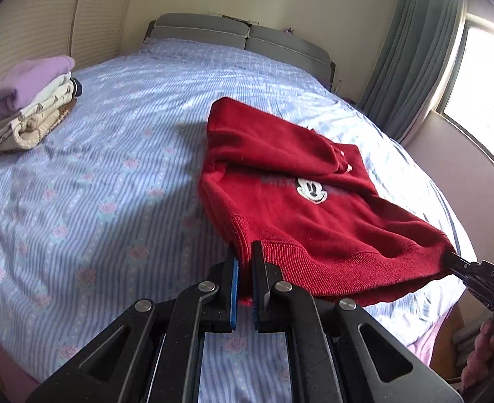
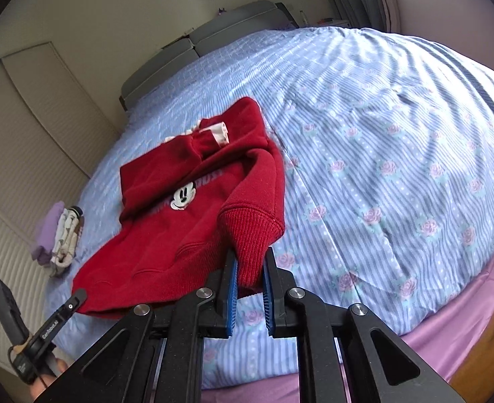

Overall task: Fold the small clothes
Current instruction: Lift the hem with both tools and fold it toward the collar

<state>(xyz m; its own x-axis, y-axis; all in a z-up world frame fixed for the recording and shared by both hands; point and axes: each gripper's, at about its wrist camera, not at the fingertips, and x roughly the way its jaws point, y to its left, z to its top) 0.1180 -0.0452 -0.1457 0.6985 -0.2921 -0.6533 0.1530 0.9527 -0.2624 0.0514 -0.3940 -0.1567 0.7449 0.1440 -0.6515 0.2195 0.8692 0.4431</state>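
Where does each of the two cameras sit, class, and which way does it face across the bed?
Left wrist view: sits on the left gripper, looking down its fingers over the red cartoon-mouse sweatshirt toward the grey headboard; the right gripper and a hand show at right.
Right wrist view: sits on the right gripper, facing the same sweatshirt and the striped floral bedsheet; the left gripper shows at lower left.
Shared: sweatshirt, bedsheet, headboard, folded clothes pile.
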